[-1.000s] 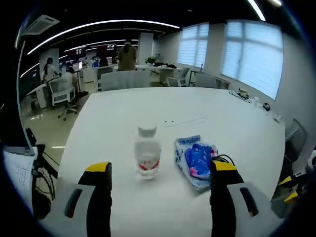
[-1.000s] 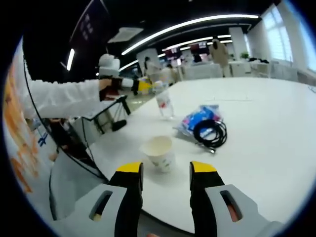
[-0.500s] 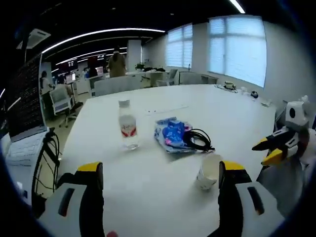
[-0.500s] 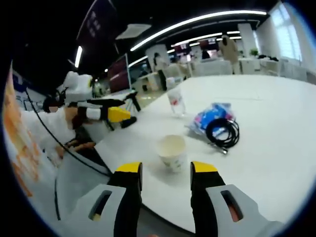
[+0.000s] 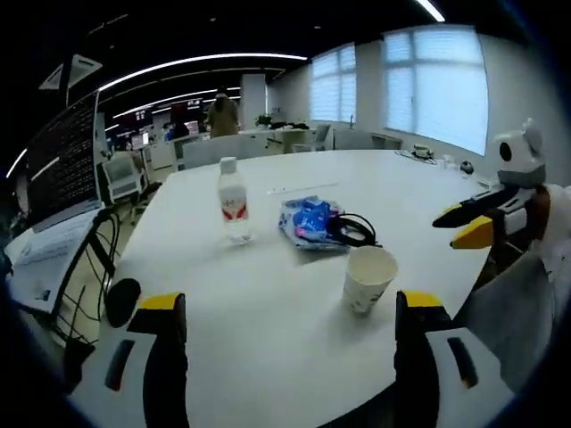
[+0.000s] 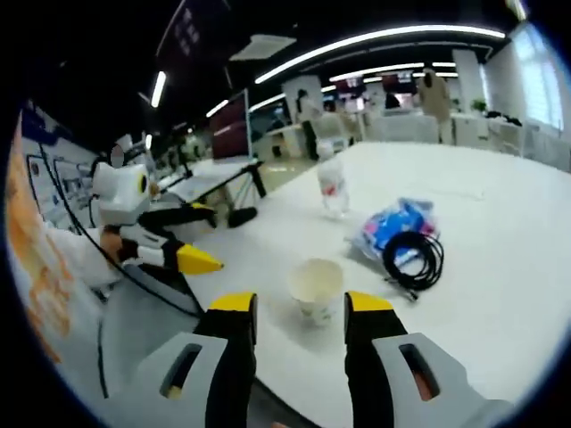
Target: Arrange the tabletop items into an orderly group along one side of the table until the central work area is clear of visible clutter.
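White table [image 5: 268, 330] in an open office carries the clutter. In the right gripper view, the paper cup [image 6: 316, 287] stands just above the right gripper [image 6: 302, 314], centred on its gap; jaws apart, empty. The left gripper [image 5: 290, 325] is wide open and empty, with the cup [image 5: 368, 279] right of centre, probably farther off. Bottle [image 5: 234, 202], blue packet [image 5: 308, 220] and black cable [image 5: 354, 230] lie beyond.

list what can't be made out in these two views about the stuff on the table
- Paper cup: the left gripper view sees it side-on, so its contents are hidden.
- Bottle label: too small and blurred to read in the right gripper view.
- Blue packet: the black cable coil covers part of it; print unreadable.
- White table: near edge cut off by the left hand-held gripper.
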Tool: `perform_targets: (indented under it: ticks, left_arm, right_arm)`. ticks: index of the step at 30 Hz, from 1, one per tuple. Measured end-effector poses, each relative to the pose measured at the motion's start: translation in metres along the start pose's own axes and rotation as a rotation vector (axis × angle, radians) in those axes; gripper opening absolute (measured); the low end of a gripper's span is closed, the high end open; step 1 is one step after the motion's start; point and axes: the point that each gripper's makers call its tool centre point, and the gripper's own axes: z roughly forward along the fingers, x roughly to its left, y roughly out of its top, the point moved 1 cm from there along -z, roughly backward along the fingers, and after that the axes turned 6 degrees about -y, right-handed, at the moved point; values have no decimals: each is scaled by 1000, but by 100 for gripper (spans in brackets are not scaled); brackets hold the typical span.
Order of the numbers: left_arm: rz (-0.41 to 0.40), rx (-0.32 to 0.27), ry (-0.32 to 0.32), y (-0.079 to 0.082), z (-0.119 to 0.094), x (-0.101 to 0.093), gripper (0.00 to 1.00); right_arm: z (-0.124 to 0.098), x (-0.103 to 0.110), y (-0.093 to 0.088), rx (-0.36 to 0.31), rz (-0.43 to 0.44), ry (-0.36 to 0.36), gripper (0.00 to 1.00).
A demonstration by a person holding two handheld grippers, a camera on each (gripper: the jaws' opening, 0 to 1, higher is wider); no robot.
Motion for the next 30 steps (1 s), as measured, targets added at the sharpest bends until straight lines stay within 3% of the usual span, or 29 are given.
perform_targets:
  ticks: [5,6,8,14,17,18,21,23,27,30]
  left_arm:
    - [-34,3,-9,-10,6,-12,98]
    - [16,30,-11,-12,8,-14,98]
    - [85,22,7,-7,8,-13,95]
    - [61,-7,16,-4,2,-9,95]
    - [148,4,37,-6,-2,-4,95]
    - [141,7,41,-7,-3,-3,94]
    - [59,-32,10,-4,-2,-6,95]
    - [77,-53,9,1,-1,-6,98]
    - [109,-39,20,-2,-1,-2,97]
    - [81,-28,3,-5,2,-4,96]
  right_arm:
    - [8,9,12,28,-93,55,39]
    - [9,10,13,32,-98,63,40]
    - [11,10,15,48,-135,76,42]
    - [20,13,25,88,-277,115,45]
    - [26,16,29,120,-378,148,46]
    - [28,18,29,125,-396,156,47]
    - [35,23,27,152,-398,187,48]
    - [38,24,23,182,-433,194,49]
    - [41,24,11,250,-612,198,48]
    - [43,26,7,266,-622,208,49]
